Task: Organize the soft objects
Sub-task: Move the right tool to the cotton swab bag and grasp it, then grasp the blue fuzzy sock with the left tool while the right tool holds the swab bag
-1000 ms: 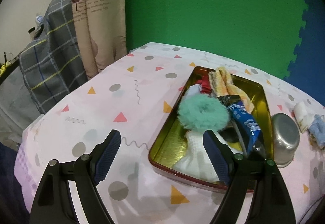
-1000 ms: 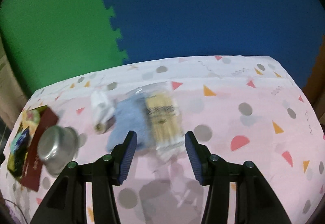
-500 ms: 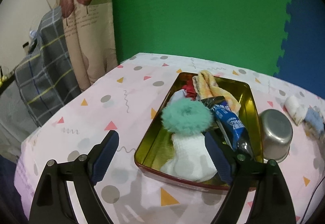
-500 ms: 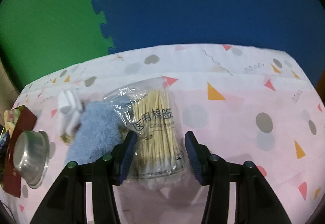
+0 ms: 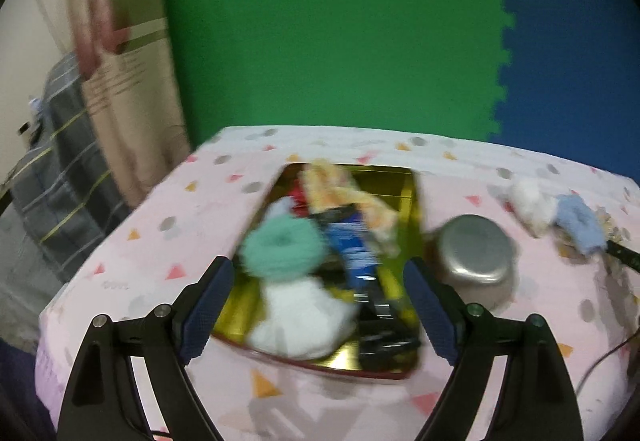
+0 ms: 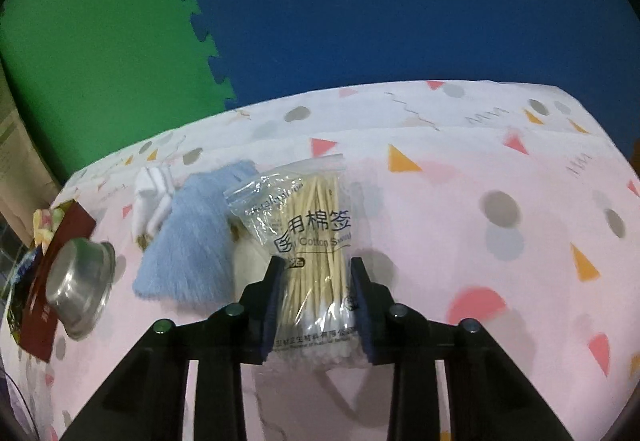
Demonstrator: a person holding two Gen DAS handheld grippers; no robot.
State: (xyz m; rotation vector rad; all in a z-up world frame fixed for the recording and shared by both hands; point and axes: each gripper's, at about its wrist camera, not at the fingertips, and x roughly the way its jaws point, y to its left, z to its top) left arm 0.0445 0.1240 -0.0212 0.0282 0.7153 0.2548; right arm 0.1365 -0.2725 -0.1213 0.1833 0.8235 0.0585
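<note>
My right gripper (image 6: 316, 273) is shut on a clear bag of cotton swabs (image 6: 310, 237) lying on the pink tablecloth. A light blue fuzzy cloth (image 6: 192, 241) lies just left of the bag, with a white cloth (image 6: 150, 197) behind it. My left gripper (image 5: 318, 283) is open and empty above the near end of a gold tin tray (image 5: 408, 197). The tray holds a teal fluffy scrunchie (image 5: 282, 247), a white sock (image 5: 304, 317), a yellow cloth (image 5: 340, 193) and a blue tube (image 5: 352, 245). The left view is blurred.
A small steel bowl (image 5: 474, 253) stands right of the tray; it also shows in the right wrist view (image 6: 80, 281). Green and blue foam mats form the back wall. A plaid cloth (image 5: 60, 177) and a curtain hang left of the table edge.
My right gripper has closed its fingers onto the cotton swab bag. My left gripper has swung right, so the tray now sits centred between its fingers.
</note>
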